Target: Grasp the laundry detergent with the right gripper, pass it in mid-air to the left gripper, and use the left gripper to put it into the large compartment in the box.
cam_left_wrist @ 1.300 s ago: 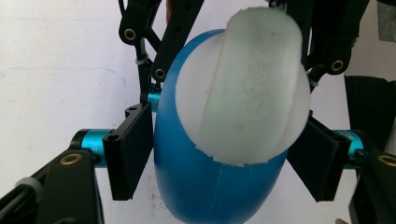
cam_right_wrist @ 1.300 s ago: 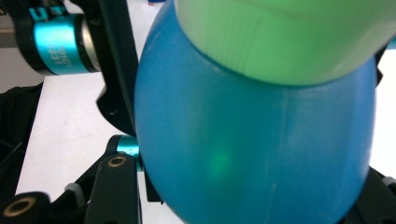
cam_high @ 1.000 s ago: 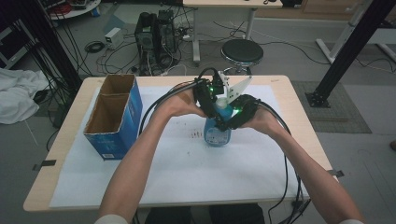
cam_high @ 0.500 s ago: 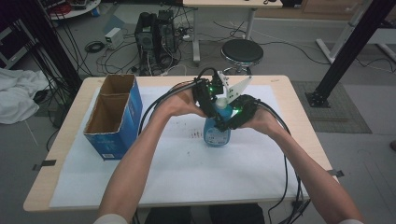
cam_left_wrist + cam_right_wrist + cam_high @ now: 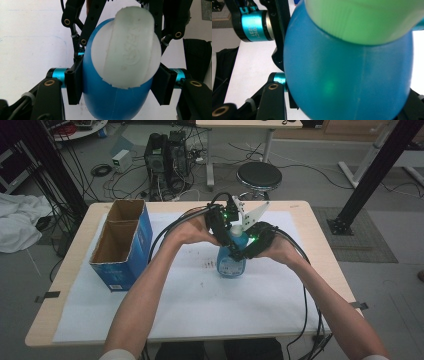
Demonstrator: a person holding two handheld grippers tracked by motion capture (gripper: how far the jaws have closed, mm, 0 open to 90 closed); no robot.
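Both grippers are working on a blue bottle (image 5: 231, 261) that stands upright near the middle of the tabletop (image 5: 200, 300), on the white sheet that covers it, well to the right of an open blue cardboard box (image 5: 121, 245). The left gripper (image 5: 223, 222) comes in over the bottle's top, and its own view looks straight down on the white cap (image 5: 126, 50): the two black fingers (image 5: 74, 83) are clamped on either side of the blue shoulder just under that cap. The right gripper (image 5: 250, 245) approaches from the other side and sits a little lower; in its view the blue body (image 5: 347, 75) swells between the fingers (image 5: 277, 90), one finger lies against the bottle's flank and the other is barely visible at the lower right edge, so they read as closed on the body, though the contact itself is hard to make out. Its jaws have just eased slightly wider, with the bottle between them. The step in hand looks like a two-handed hold to open or work the cap: one gripper steadies the bottle while the other deals with the top. The next move probably calls for a firm hold low on the body and a grip shifted up onto the cap itself, since the left fingers sit on the shoulder rather than the cap; on the rounded, smooth plastic a slip is likely.
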